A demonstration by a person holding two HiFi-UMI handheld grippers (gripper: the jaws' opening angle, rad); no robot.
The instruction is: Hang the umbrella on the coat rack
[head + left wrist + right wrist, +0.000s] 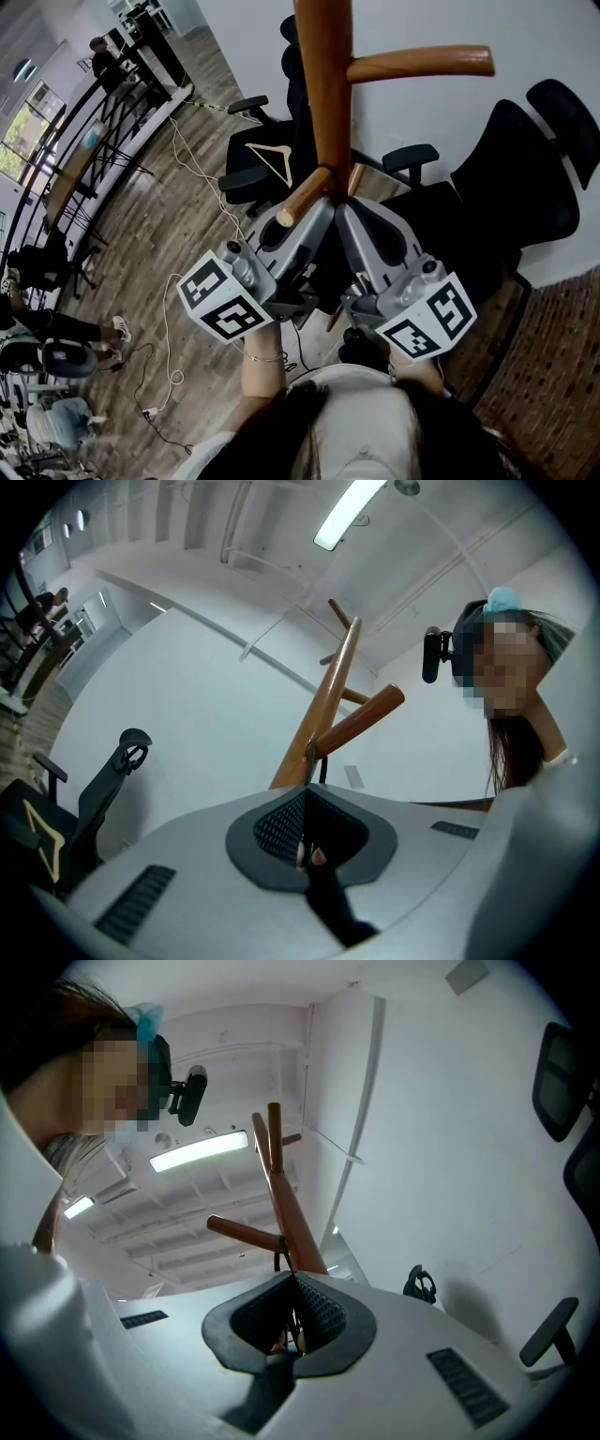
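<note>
Far left: open wood floor (141, 234), loose cables (192, 164), then a black office chair (255, 155). Centre: left gripper (317, 214) raised against the coat rack (323, 84), jaws clenched on the thin dark umbrella strap (311, 758) at the joint where a sloping peg (302, 202) meets the pole. Just beside it, right gripper (347, 214), jaws pinched on the same strap. Umbrella body hidden below. Right: second chair (511, 178) close against the white wall (553, 47).
</note>
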